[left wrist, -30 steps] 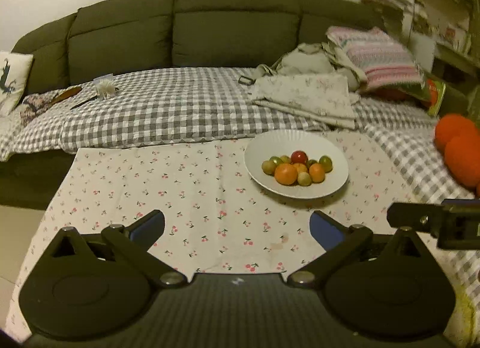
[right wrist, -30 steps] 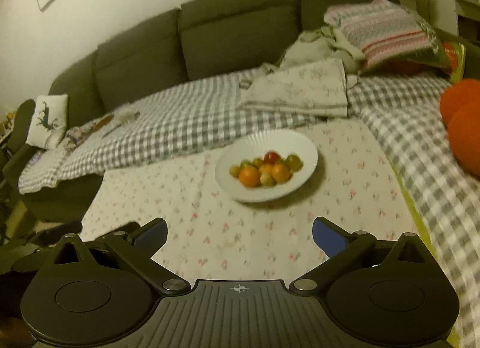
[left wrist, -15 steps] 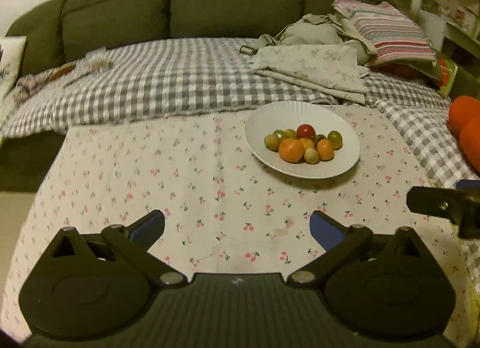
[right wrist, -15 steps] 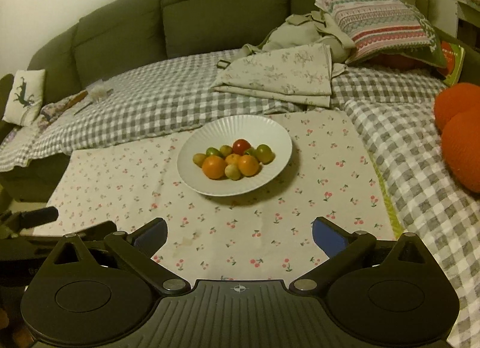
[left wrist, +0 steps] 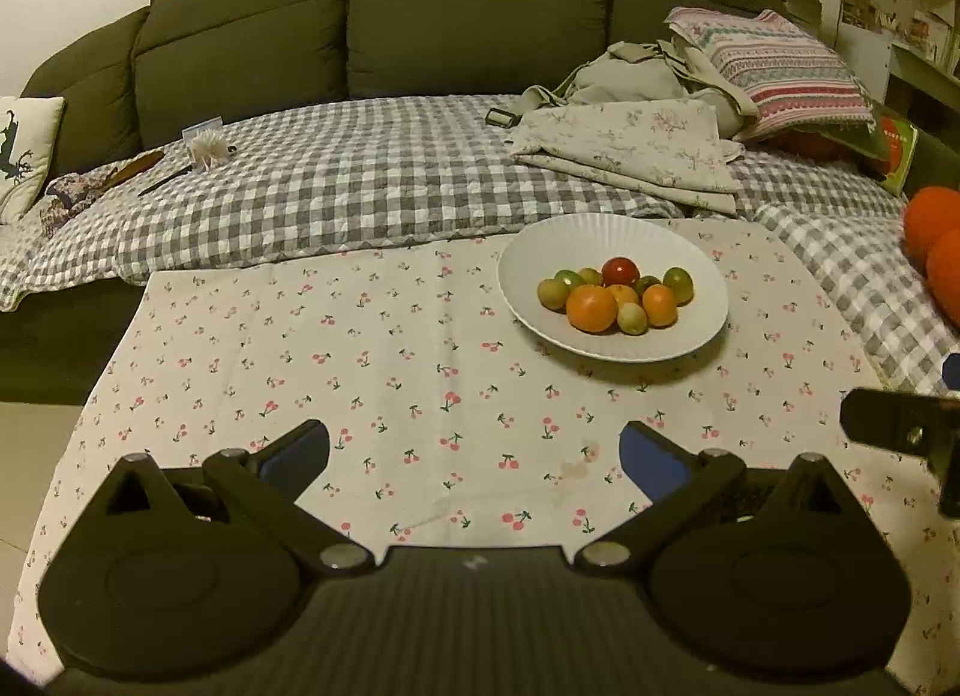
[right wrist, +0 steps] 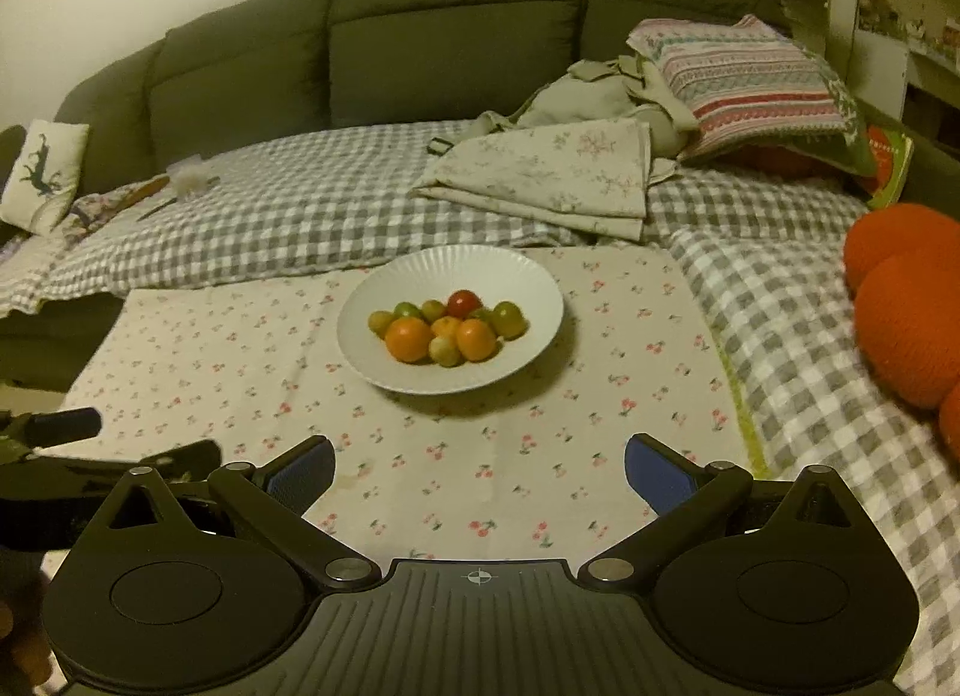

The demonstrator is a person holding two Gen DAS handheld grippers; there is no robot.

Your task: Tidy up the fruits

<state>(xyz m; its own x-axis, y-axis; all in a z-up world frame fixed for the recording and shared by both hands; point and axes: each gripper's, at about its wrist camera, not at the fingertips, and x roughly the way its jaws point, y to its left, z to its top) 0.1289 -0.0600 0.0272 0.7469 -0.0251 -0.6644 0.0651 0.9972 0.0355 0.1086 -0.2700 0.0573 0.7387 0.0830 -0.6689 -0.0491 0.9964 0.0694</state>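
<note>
Both black, blue-padded tongs, left tongs (left wrist: 474, 450) and right tongs (right wrist: 480, 465), are spread apart and hold nothing above the near edge of the desk's cherry-print cloth (left wrist: 372, 360). Ahead, toward the far right corner, a ribbed white plate (right wrist: 498, 270) holds small, round, smooth fruits (right wrist: 447, 330): orange, green, red. Beyond lies checked bedding (left wrist: 360, 186).

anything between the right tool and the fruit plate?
No objects: only bare cherry-print cloth separates the open right tool from the white ribbed plate of fruit, seen in the right wrist view.
</note>
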